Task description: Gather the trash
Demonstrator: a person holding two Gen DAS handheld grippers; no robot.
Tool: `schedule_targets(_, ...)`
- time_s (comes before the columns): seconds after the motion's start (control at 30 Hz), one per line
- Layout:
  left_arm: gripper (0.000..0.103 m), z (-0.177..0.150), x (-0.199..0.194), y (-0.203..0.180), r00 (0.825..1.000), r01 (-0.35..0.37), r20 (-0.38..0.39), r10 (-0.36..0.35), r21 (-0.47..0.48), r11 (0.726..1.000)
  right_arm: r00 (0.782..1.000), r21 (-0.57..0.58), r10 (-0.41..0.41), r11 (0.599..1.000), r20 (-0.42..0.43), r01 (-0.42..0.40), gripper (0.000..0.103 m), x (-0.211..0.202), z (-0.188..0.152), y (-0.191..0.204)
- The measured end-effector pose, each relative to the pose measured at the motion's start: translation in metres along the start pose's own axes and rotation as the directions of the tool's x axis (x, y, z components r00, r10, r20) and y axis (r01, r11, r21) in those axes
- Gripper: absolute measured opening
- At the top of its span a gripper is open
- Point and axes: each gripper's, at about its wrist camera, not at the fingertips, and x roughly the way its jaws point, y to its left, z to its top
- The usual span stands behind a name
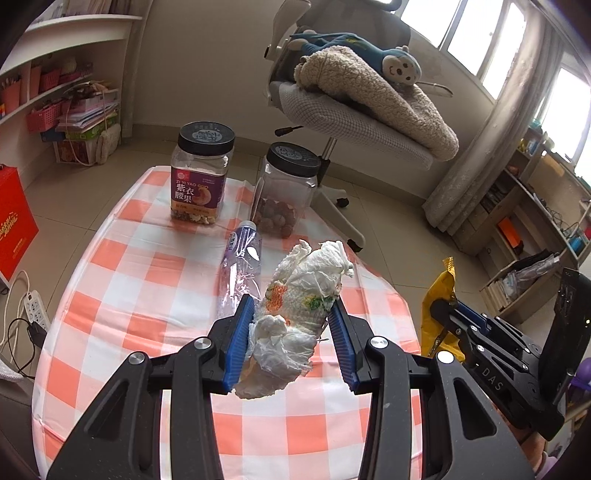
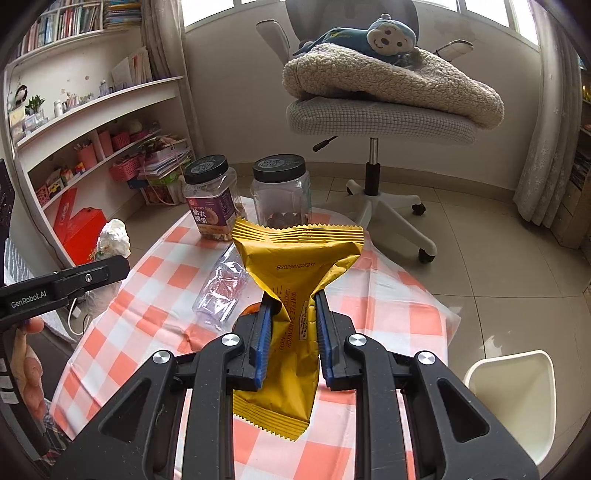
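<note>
Left gripper (image 1: 291, 321) fingers pinch a crumpled tissue wad (image 1: 295, 314), held above the desk (image 1: 122, 280). Right gripper (image 2: 290, 321) fingers clamp a yellow wrapper (image 2: 295, 266) (also lifted). Crushed bottle (image 1: 240, 266) lies on the checkered cloth; two jars (image 1: 201, 173) stand behind.

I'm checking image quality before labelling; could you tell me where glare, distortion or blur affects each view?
Left wrist view: windows at upper right blown out white; fisheye bends the checked table; crumpled tissue sharp. Right wrist view: top windows overexposed; shelves curve strongly; yellow wrapper print stays legible; dark vignette at corners.
</note>
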Motion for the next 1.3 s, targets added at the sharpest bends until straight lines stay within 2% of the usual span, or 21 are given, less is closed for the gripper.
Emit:
schedule_targets(0.23,0.041,-0.007,0.013,-0.032,0.999,0.037,-0.022,-0.036,0.033,0.999,0.996,0.058,-0.082,0.995,0.016,0.081,0.021,-0.024,-0.015,-0.044)
schedule_targets(0.4,0.041,-0.013,0.023,-0.058,0.997,0.066,-0.041,-0.063,0.066,0.996,0.982,0.117,-0.191,0.975,0.009,0.188,0.021,-0.042,-0.031,-0.083)
schedule_targets(0.5,0.041,-0.019,0.03,-0.074,0.995,0.085,-0.057,-0.08,0.091,0.992,0.952,0.128,-0.305,0.945,0.004,0.302,0.021,-0.055,-0.042,-0.108)
schedule_targets(0.57,0.041,-0.023,0.034,-0.084,0.993,0.104,-0.071,-0.097,0.104,0.989,0.936,0.151,-0.351,0.924,-0.028,0.351,0.021,-0.058,-0.049,-0.126)
schedule_targets(0.63,0.041,-0.026,0.038,-0.096,0.991,0.118,-0.078,-0.109,0.125,0.985,0.907,0.162,-0.415,0.893,-0.067,0.421,0.022,-0.059,-0.058,-0.144)
schedule_targets(0.7,0.041,-0.029,0.041,-0.11,0.988,0.138,-0.086,-0.126,0.149,0.979,0.87,0.203,-0.483,0.846,-0.099,0.493,0.031,-0.064,-0.066,-0.164)
schedule_targets(0.8,0.041,-0.033,0.044,-0.129,0.983,0.171,-0.094,-0.156,0.179,0.969,0.831,0.241,-0.543,0.796,-0.121,0.556,0.053,-0.074,-0.076,-0.184)
schedule_targets(0.97,0.041,-0.039,0.054,-0.168,0.972,0.225,-0.119,-0.202,0.23,0.947,0.797,0.287,-0.596,0.75,-0.098,0.596,0.087,-0.092,-0.086,-0.194)
schedule_targets(1.1,0.041,-0.038,0.064,-0.204,0.952,0.293,-0.157,-0.261,0.24,0.925,0.779,0.327,-0.621,0.72,-0.093,0.613,0.096,-0.104,-0.095,-0.196)
schedule_targets(1.23,0.042,-0.036,0.076,-0.244,0.934,0.344,-0.198,-0.298,0.267,0.9,0.769,0.364,-0.629,0.694,-0.114,0.622,0.096,-0.115,-0.106,-0.2)
schedule_targets(1.3,0.042,-0.037,0.083,-0.263,0.923,0.369,-0.224,-0.314,0.273,0.889,0.756,0.366,-0.642,0.678,-0.127,0.637,0.096,-0.119,-0.111,-0.203)
